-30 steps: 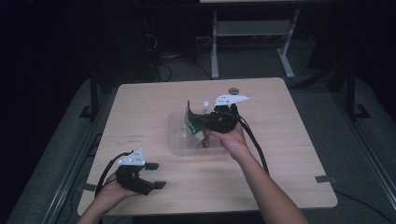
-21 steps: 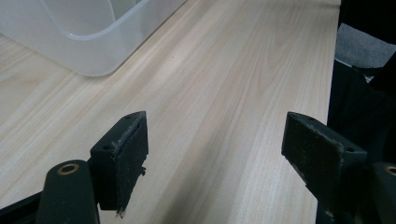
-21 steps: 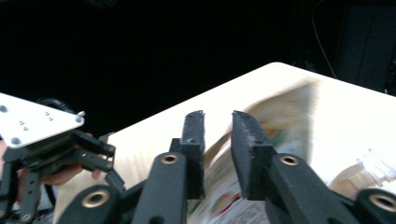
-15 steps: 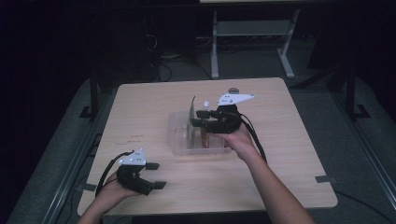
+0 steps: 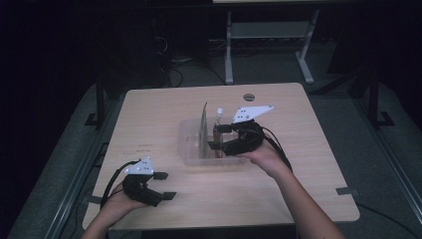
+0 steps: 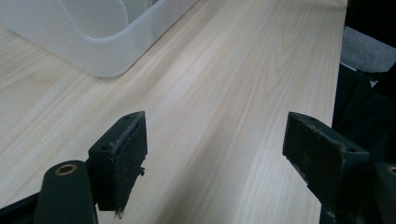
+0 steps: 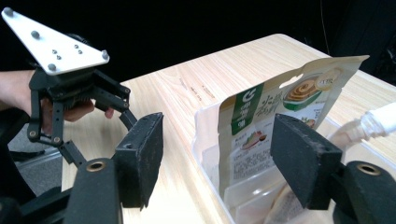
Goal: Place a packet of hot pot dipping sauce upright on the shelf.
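Observation:
A green-and-white snack packet [image 5: 203, 128] [image 7: 261, 116] stands upright on its edge inside a clear plastic bin [image 5: 191, 149] [image 7: 205, 121] at mid-table. Just right of it, my right gripper [image 5: 219, 137] [image 7: 219, 158] is open. Its jaws have just been opening, and the packet stands free beyond the pads, which do not touch it. A white-tipped tube [image 5: 219, 113] [image 7: 373, 123] leans in the bin behind the packet. My left gripper [image 5: 164, 185] [image 6: 219, 158] rests low at the table's front left, open over bare wood.
The bin's rounded corner [image 6: 107, 42] lies ahead of the left jaws. A dark round disc [image 5: 249, 97] sits near the table's far edge. The table's right edge [image 6: 338, 70] drops to a dark floor, and a metal stand [image 5: 268, 35] is behind the table.
The right jaws opened and let go of the packet, which now stands in the bin on its own. The right hand drew back a little. The left hand kept still.

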Demonstrator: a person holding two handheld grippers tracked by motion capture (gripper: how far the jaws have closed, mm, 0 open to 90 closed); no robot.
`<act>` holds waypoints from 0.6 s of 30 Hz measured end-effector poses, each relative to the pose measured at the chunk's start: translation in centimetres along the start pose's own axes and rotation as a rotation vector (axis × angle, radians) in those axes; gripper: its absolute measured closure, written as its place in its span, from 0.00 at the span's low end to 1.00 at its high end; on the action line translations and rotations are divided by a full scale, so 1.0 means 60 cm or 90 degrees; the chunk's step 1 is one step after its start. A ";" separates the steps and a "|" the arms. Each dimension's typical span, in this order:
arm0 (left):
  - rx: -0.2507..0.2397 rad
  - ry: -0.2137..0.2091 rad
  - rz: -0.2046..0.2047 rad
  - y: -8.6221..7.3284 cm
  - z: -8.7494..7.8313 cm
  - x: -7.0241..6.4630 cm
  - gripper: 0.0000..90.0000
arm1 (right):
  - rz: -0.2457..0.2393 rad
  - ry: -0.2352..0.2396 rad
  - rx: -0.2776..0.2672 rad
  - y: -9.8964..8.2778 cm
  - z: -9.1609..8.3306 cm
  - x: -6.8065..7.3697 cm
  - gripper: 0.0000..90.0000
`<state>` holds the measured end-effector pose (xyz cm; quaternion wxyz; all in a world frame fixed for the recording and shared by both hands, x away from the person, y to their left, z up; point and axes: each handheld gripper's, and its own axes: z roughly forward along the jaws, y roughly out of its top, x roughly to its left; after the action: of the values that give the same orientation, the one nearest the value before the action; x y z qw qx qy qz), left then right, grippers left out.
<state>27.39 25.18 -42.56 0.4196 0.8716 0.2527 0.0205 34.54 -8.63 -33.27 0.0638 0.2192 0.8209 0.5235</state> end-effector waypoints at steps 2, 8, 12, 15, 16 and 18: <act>0.006 0.000 0.001 -0.002 0.000 -0.001 0.24 | -0.005 -0.002 0.003 -0.004 -0.006 0.003 0.36; 0.018 0.006 0.002 -0.006 -0.005 -0.003 0.24 | -0.010 -0.011 0.009 -0.022 -0.022 0.011 0.34; 0.020 0.011 0.003 -0.006 -0.007 -0.003 0.24 | -0.014 -0.018 0.011 -0.042 -0.034 0.014 0.33; 0.020 0.011 0.001 -0.008 -0.005 -0.003 0.24 | -0.011 -0.017 0.012 -0.060 -0.045 0.018 0.33; 0.025 0.011 0.002 -0.008 -0.005 -0.003 0.24 | -0.008 -0.018 0.013 -0.066 -0.048 0.019 0.32; 0.028 0.012 -0.001 -0.009 -0.005 -0.003 0.24 | -0.010 -0.019 0.018 -0.078 -0.055 0.021 0.31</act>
<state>26.93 25.59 -42.76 0.3979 0.8803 0.2574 0.0228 30.95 -12.52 -35.82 0.0769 0.2210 0.8291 0.5078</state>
